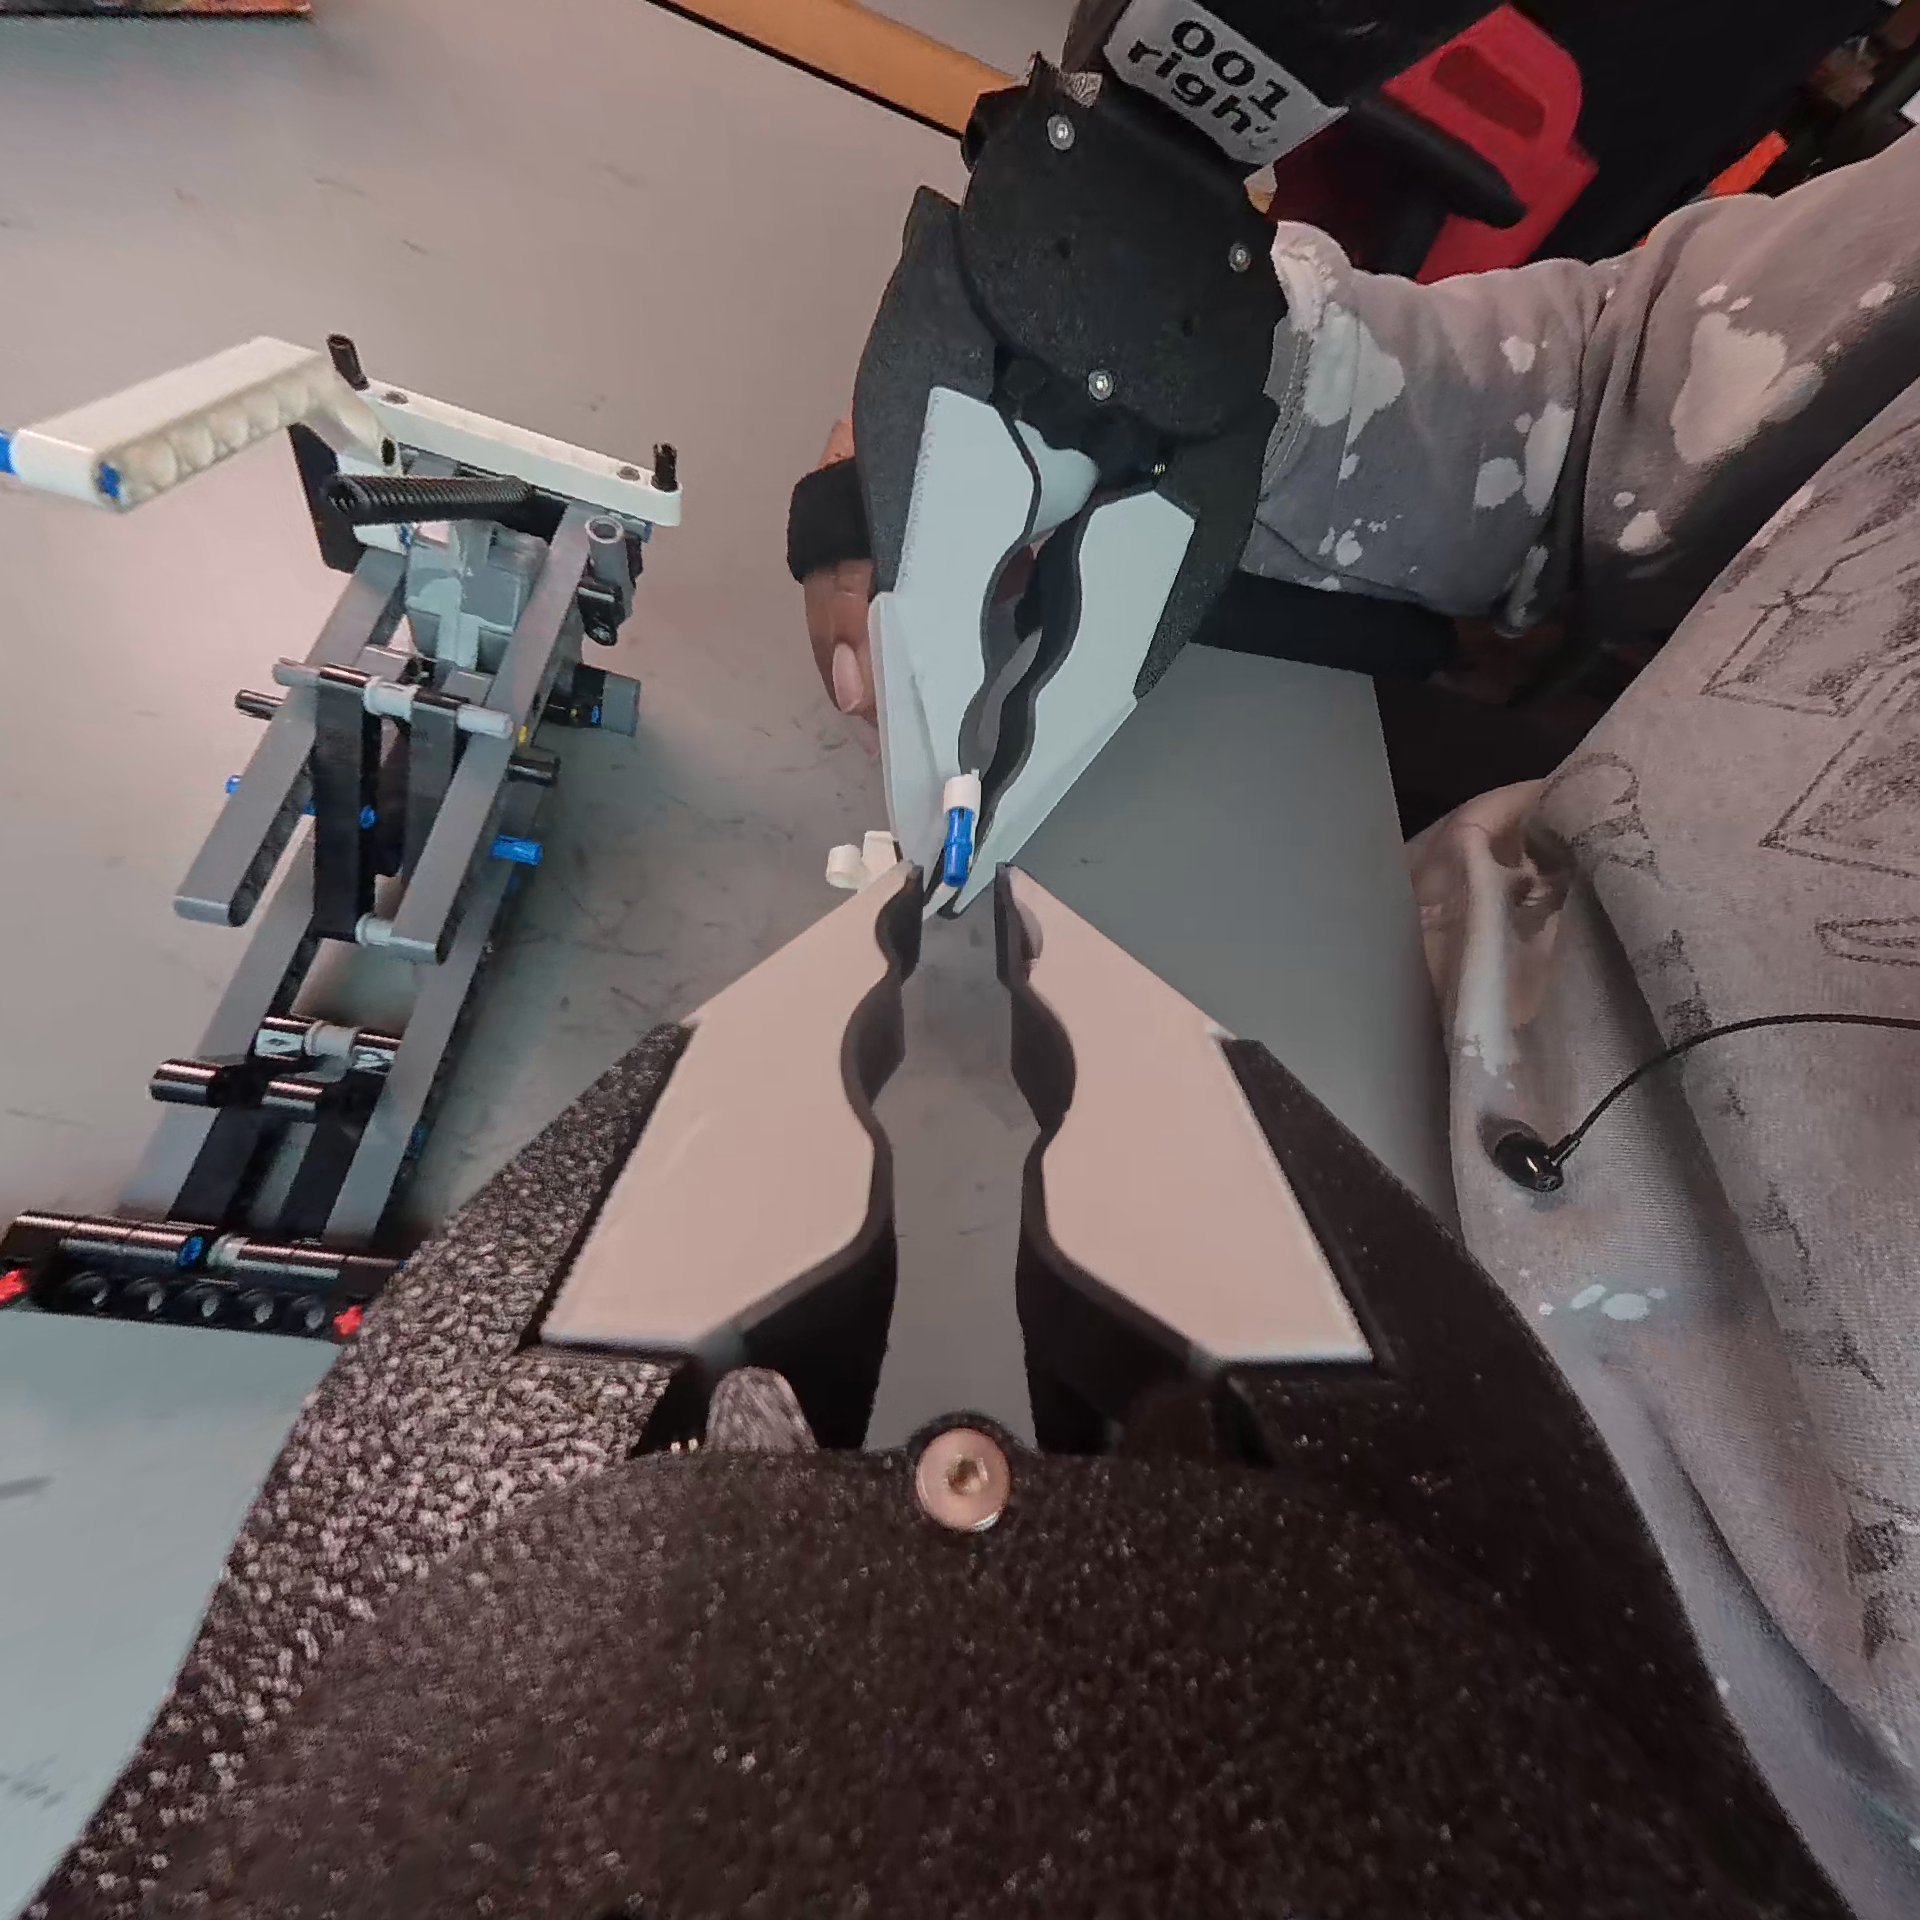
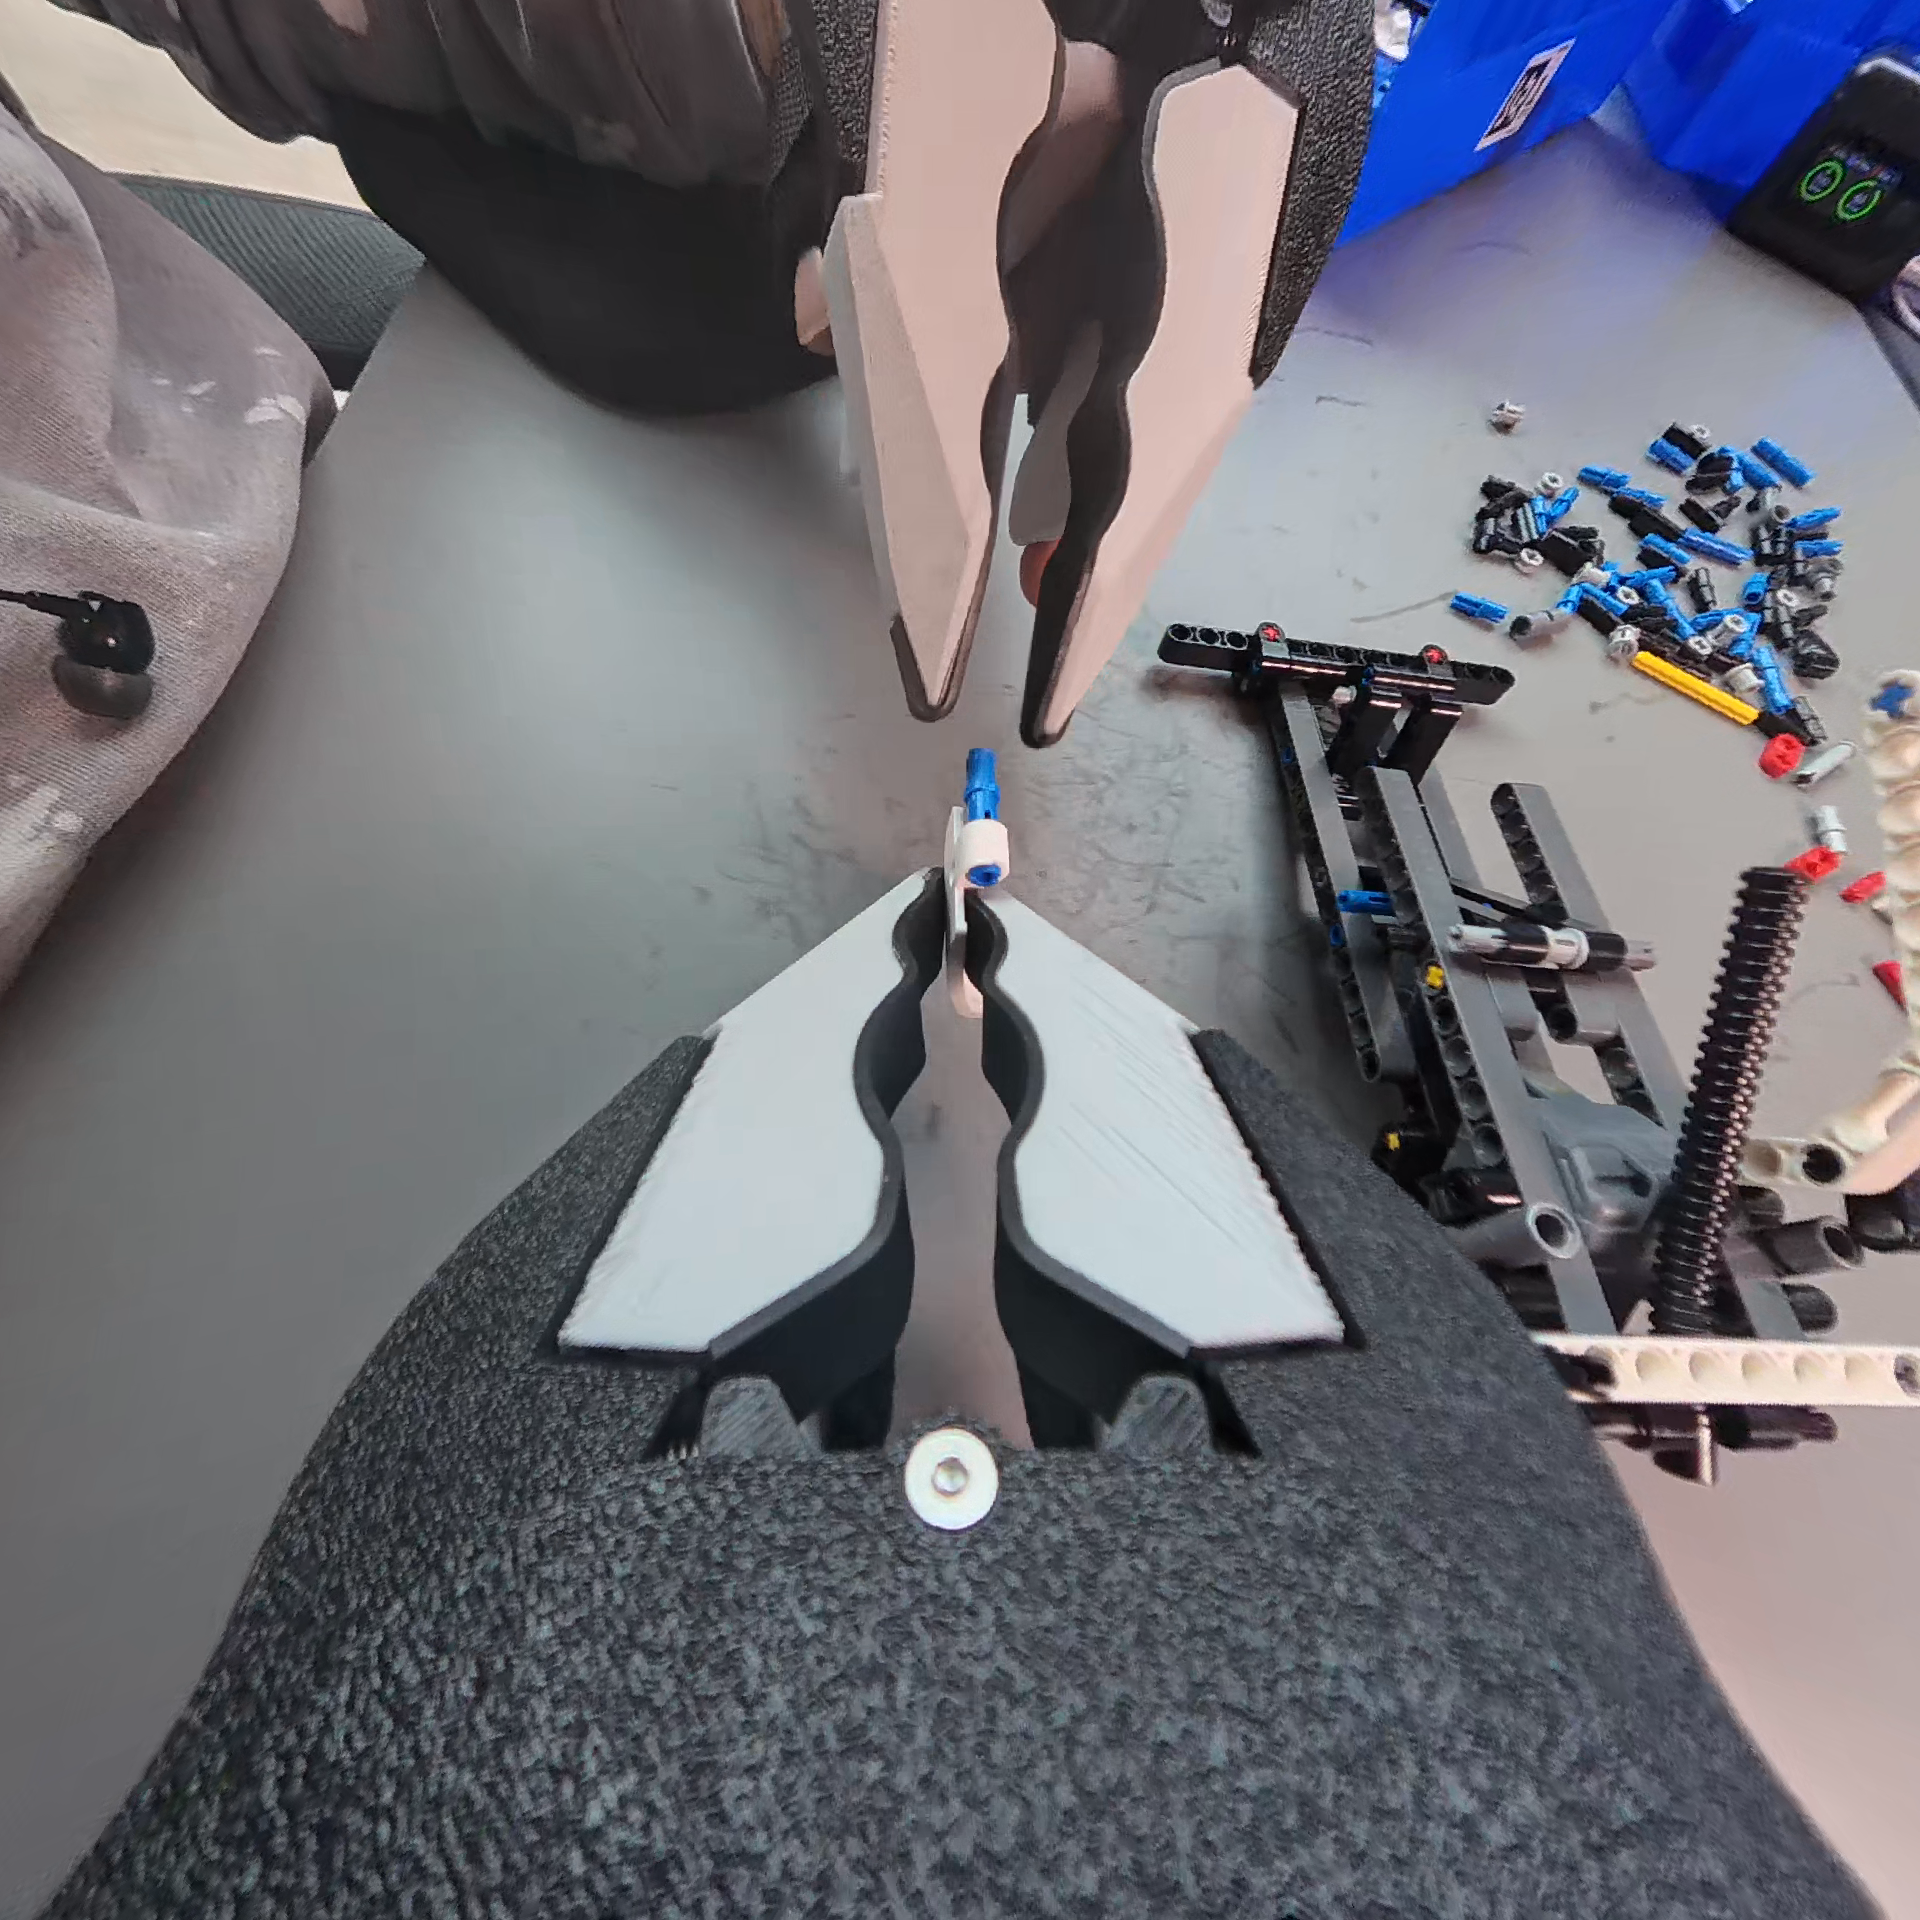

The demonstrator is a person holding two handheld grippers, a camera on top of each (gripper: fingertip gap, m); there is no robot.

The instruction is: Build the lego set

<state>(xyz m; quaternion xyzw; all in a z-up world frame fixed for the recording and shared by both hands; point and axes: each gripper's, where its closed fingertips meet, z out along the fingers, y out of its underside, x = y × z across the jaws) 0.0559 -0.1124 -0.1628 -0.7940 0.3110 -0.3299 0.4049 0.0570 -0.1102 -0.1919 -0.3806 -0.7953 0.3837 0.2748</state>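
Right tool (image 2: 961, 894): pinching the white connector (image 2: 977, 847), blue pin (image 2: 980, 777) pointing outward for mating.
Left tool (image 1: 958, 883): narrowly parted, empty, facing the pin.
Chassis (image 2: 1455, 935): well beside the pin, on the desk (image 2: 520, 727).

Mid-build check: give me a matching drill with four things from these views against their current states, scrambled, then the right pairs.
Things:
1. left gripper
2. right gripper
3. blue pin
4. loose pin pile

States:
A. shut on the white connector
B. lying on the table beyond the model
C. open, holding nothing
D. plugged into the white connector

Pairs: 1-C, 2-A, 3-D, 4-B
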